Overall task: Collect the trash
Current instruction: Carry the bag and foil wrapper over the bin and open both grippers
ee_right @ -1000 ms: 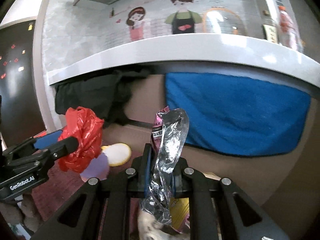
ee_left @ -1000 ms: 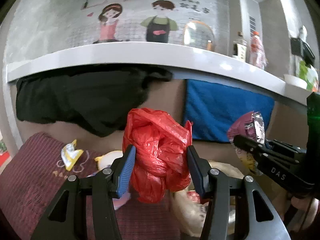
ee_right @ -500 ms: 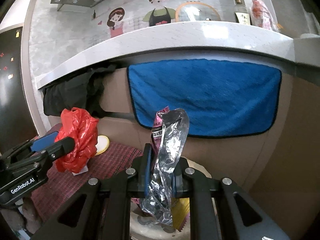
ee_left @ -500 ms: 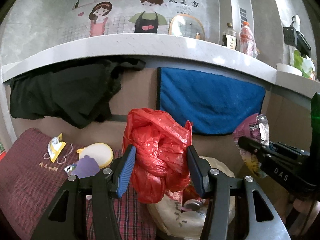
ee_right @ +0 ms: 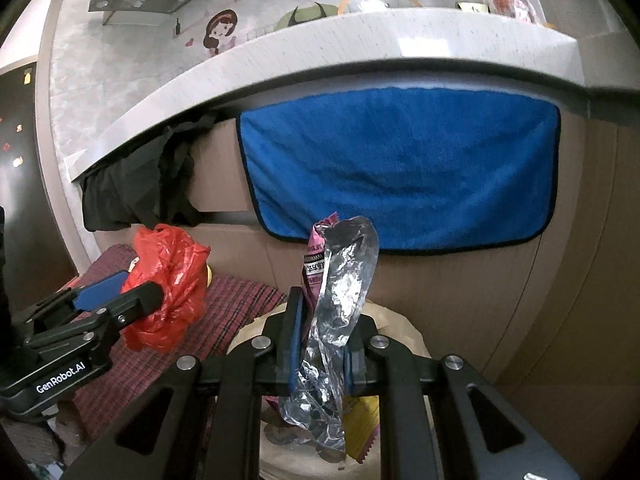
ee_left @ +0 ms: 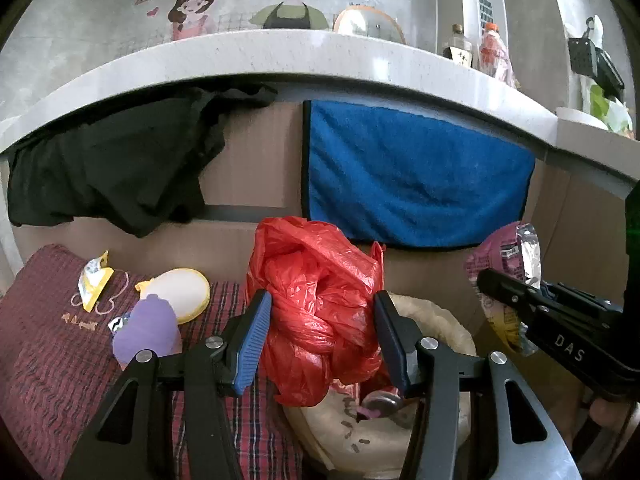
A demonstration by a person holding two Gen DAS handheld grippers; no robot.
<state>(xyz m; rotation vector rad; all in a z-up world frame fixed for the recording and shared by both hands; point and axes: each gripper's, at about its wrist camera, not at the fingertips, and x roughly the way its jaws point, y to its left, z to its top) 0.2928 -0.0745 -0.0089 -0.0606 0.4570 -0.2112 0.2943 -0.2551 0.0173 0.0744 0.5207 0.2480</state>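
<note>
The left fingers (ee_left: 256,336) squeeze the red bag (ee_left: 316,304) and the right fingers (ee_right: 294,344) pinch the foil wrapper (ee_right: 336,304), both just above the cream bin (ee_left: 436,320).

The left claw (ee_left: 322,334) points forward and slightly downward, its jaws standing fairly wide with both blue pads pressed into the sides of a crumpled red plastic bag (ee_left: 316,308). The right claw (ee_right: 320,346) sits just beside it at about the same tilt, jaws nearly together and clamped on a silver-lined snack wrapper (ee_right: 336,300) that stands up between them.
</note>
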